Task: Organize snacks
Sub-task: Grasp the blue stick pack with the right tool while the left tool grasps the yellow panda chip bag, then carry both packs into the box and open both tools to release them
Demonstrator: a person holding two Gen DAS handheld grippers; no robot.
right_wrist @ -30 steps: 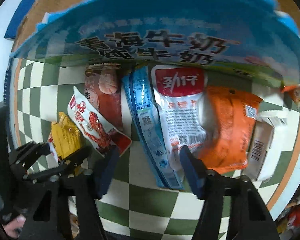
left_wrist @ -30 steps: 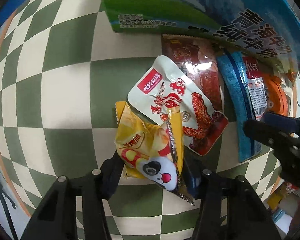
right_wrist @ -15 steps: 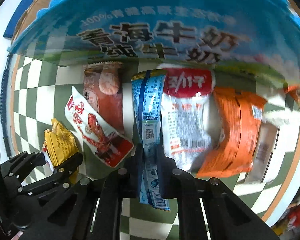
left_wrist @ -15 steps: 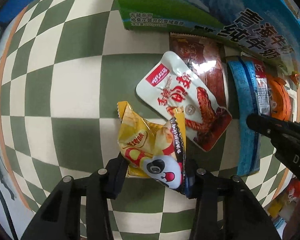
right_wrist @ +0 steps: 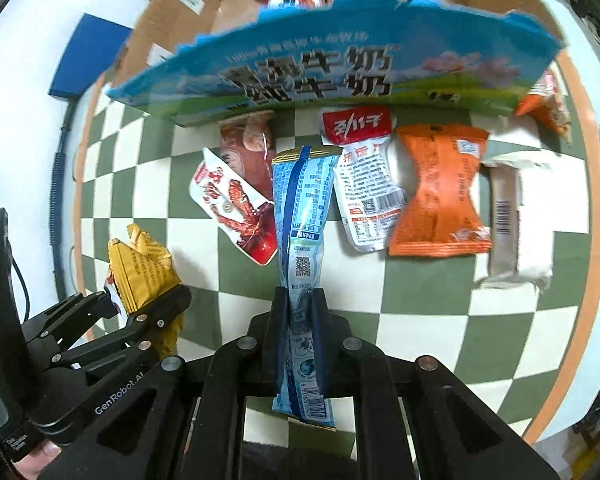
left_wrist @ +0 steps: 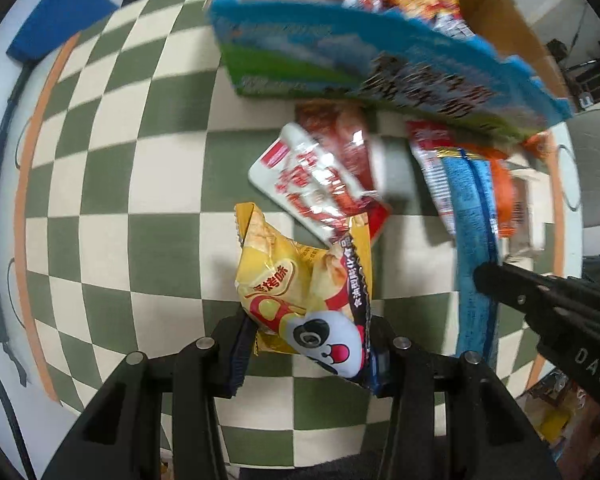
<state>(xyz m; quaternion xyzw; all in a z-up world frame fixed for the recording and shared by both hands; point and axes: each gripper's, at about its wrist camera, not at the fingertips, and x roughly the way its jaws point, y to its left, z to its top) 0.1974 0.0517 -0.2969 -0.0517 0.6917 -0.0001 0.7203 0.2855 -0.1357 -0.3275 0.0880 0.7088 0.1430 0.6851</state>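
Left tool (left_wrist: pixel 306 342): pinching the yellow chip bag (left_wrist: pixel 300 280), lower centre of the left wrist view, above the checkered bench (left_wrist: pixel 100 200).

Right tool (right_wrist: pixel 300 312): having just closed, pressed tight on the blue snack packet (right_wrist: pixel 300 216), centre of the right wrist view.

On the bench: white-red packet (right_wrist: pixel 232 208), orange packet (right_wrist: pixel 440 196).

Upper frame: cardboard box (right_wrist: pixel 340 76) containing snacks.
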